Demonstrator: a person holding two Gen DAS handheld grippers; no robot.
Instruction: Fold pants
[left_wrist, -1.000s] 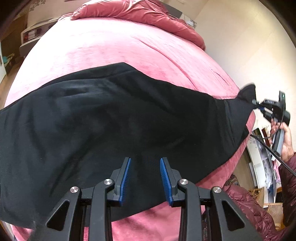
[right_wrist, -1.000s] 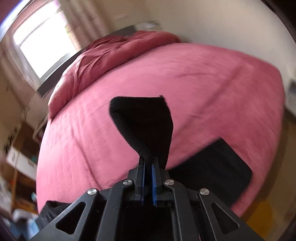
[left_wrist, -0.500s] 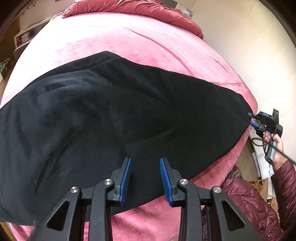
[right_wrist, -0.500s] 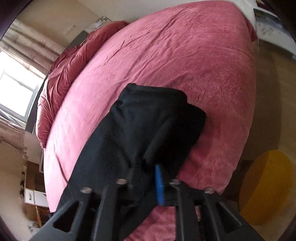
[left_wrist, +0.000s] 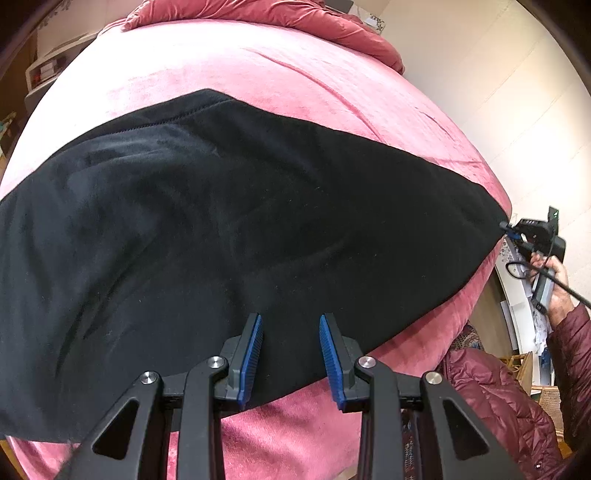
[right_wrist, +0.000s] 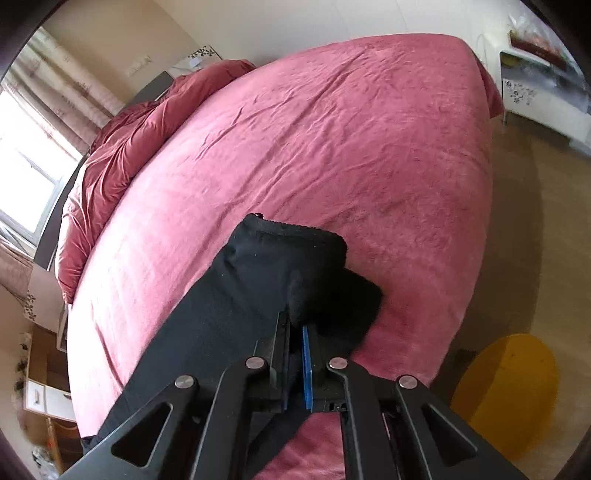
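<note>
Under pants (right_wrist: 258, 295), right claw (right_wrist: 295, 332) half-hidden

Left gripper (left_wrist: 290, 328) jaws parted, empty — right gripper (right_wrist: 295, 325) clamped shut.

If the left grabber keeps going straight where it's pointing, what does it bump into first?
Most likely the black pants spread on the pink bed. The left gripper is open and empty above them, though how near is unclear.
</note>
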